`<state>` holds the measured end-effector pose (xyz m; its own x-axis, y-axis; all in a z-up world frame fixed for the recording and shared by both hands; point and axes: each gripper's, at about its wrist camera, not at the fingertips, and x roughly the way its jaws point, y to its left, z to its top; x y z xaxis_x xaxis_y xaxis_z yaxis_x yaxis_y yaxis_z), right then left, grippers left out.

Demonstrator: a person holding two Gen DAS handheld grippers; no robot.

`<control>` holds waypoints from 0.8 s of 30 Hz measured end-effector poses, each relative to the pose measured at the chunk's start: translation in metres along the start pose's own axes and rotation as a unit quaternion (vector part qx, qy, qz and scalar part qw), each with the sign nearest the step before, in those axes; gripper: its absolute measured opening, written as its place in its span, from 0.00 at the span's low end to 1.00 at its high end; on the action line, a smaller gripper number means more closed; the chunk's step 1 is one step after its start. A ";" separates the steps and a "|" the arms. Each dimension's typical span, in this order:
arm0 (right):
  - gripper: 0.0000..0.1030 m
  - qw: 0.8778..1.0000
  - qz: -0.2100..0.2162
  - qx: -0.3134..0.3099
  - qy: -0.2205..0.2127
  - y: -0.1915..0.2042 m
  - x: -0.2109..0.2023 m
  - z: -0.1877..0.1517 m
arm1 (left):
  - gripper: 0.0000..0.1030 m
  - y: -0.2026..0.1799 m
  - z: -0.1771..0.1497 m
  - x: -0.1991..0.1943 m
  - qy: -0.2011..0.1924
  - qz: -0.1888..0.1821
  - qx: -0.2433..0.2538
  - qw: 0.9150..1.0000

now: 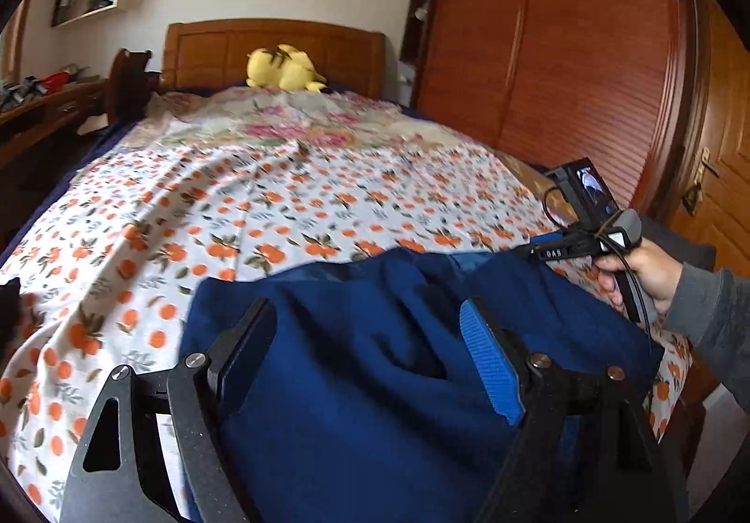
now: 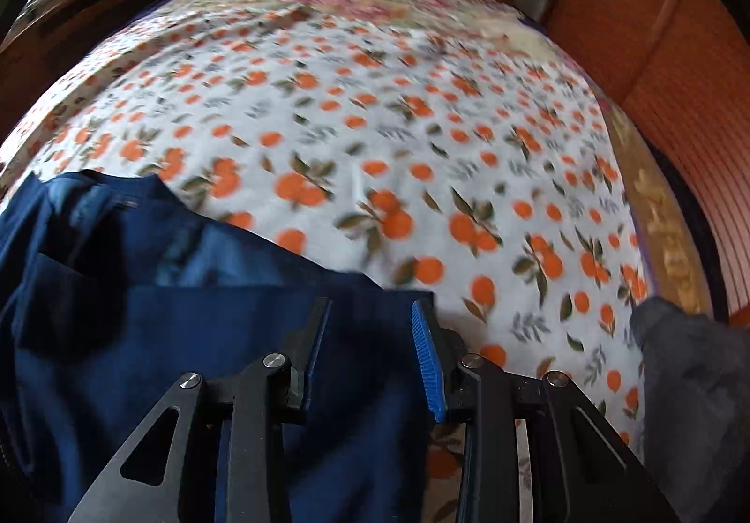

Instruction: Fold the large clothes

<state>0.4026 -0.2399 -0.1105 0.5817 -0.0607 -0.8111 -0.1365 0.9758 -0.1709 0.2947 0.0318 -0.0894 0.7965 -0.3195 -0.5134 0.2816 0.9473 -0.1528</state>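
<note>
A dark blue garment (image 1: 365, 382) lies rumpled at the near edge of the bed, on an orange-print sheet (image 1: 262, 213). My left gripper (image 1: 370, 340) hovers just over it, open wide, with only loose folds showing between the fingers. In the right wrist view the same garment (image 2: 140, 312) fills the lower left, a collar or pocket edge showing at its far side. My right gripper (image 2: 372, 335) stands partly open above the garment's right edge, its pads apart and pressing on nothing. A person's hand (image 1: 647, 270) in a grey sleeve holds that gripper's handle at the garment's right side.
A yellow plush toy (image 1: 283, 68) lies by the wooden headboard (image 1: 211, 49). A floral quilt (image 1: 290, 129) covers the far half of the bed. A wooden wardrobe (image 1: 562, 45) stands along the right, a desk (image 1: 42, 106) on the left. Grey fabric (image 2: 693, 392) shows at the right.
</note>
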 end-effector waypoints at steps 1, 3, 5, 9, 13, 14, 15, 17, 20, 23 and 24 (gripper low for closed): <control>0.34 1.000 0.008 0.012 0.005 -0.008 0.007 -0.002 | 0.79 -0.002 -0.001 0.003 0.004 0.000 0.003 1.000; 0.34 0.998 0.048 0.040 0.025 -0.024 0.025 -0.002 | 0.79 -0.006 -0.004 0.012 0.020 0.007 0.009 1.000; 0.34 0.995 0.077 0.052 0.032 -0.035 0.037 -0.001 | 0.79 -0.011 -0.006 0.018 0.034 0.018 0.015 0.999; 0.04 0.994 0.109 0.022 0.002 -0.044 0.035 -0.002 | 0.79 -0.016 -0.008 0.021 0.047 0.039 0.022 0.998; 0.02 0.996 0.021 0.032 -0.082 -0.066 0.001 -0.001 | 0.79 -0.021 -0.010 0.025 0.058 0.058 0.026 0.996; 0.02 0.995 0.006 0.045 -0.089 -0.077 -0.003 -0.001 | 0.79 -0.023 -0.011 0.027 0.061 0.062 0.027 0.996; 0.03 0.995 0.002 0.047 -0.087 -0.084 -0.002 -0.001 | 0.79 -0.025 -0.012 0.028 0.064 0.065 0.028 0.995; 0.03 0.997 -0.003 0.037 -0.075 -0.093 0.005 -0.005 | 0.79 -0.031 -0.012 0.032 0.069 0.069 0.034 0.995; 0.03 0.997 -0.001 0.025 -0.069 -0.091 0.010 -0.007 | 0.79 -0.042 -0.010 0.038 0.071 0.071 0.047 0.994; 0.10 0.998 0.010 0.023 -0.064 -0.096 0.012 -0.012 | 0.79 -0.049 -0.008 0.048 0.079 0.073 0.056 0.993; 0.14 0.997 0.015 0.021 -0.066 -0.091 -0.002 -0.016 | 0.79 -0.051 -0.007 0.052 0.082 0.073 0.059 0.992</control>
<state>0.4012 -0.3319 -0.1018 0.6787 -0.0067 -0.7344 -0.1225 0.9849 -0.1221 0.3179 -0.0328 -0.1146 0.7384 -0.1615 -0.6547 0.2383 0.9708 0.0293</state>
